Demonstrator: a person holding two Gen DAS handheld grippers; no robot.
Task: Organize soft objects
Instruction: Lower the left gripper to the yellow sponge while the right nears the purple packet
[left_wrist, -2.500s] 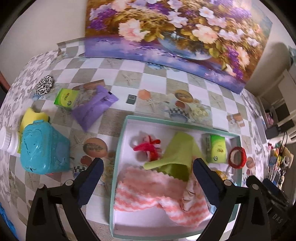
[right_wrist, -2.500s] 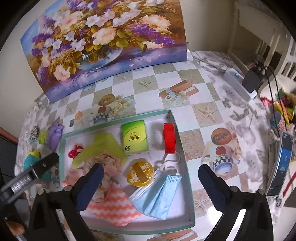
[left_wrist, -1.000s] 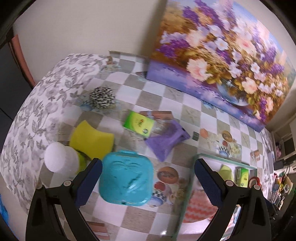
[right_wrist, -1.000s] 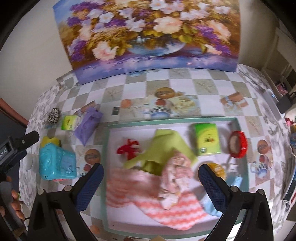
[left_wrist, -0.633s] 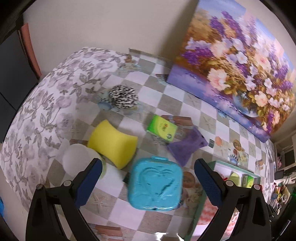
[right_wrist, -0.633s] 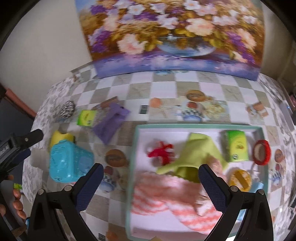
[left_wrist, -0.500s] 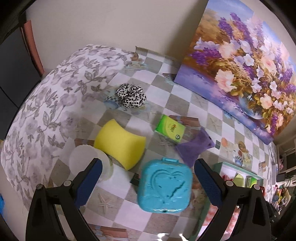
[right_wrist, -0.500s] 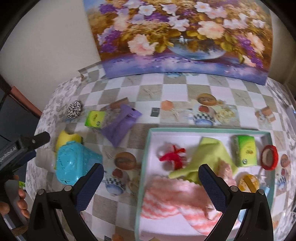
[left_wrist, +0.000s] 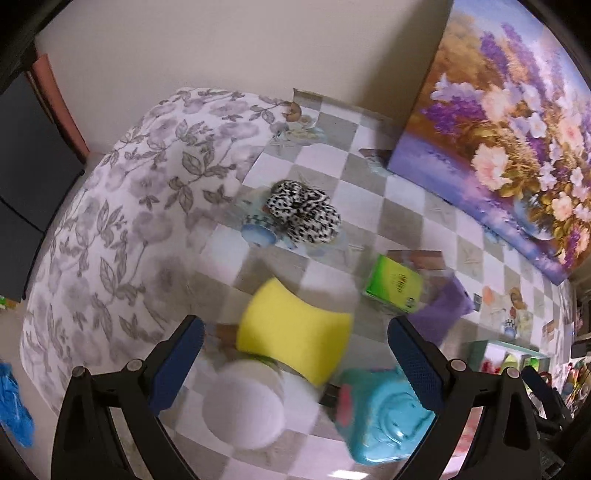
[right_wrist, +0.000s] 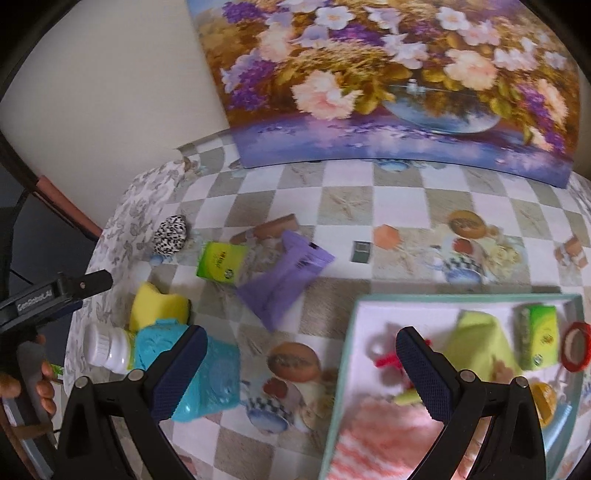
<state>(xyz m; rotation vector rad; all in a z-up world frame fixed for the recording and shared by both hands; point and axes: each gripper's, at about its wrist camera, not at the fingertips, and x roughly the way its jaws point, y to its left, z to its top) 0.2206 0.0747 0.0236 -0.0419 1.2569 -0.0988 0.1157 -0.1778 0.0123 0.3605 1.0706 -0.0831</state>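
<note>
Left gripper (left_wrist: 295, 363): fingers spread wide, nothing between them; held above the left end of the table, with the yellow sponge framed in the gap.
Right gripper (right_wrist: 301, 369): fingers spread wide, holding nothing; held above the table at the left wall of the tray.
Yellow sponge (left_wrist: 293, 332): on the checked tablecloth (left_wrist: 362, 192), resting partly against a white-capped bottle (left_wrist: 245, 402); just beside a turquoise box (left_wrist: 384, 406).
Leopard-print scrunchie (left_wrist: 303, 216): on the tablecloth, beyond the sponge and well apart from it.
Green tissue pack (left_wrist: 393, 284): on the tablecloth, touching a purple pouch (right_wrist: 282, 275) to its right.
Tray (right_wrist: 341, 373): teal-rimmed, white inside, at the right of the table.
Tray contents: pink-and-white striped cloth (right_wrist: 384, 435), lime-green cloth (right_wrist: 476, 341), red ribbon item (right_wrist: 388, 360), second green pack (right_wrist: 537, 338), red tape roll (right_wrist: 576, 345). The striped cloth lies nearest the camera; the lime-green cloth sits beyond it, beside the green pack.
Backdrop: flower painting (right_wrist: 388, 74) standing against the wall at the far table edge.
</note>
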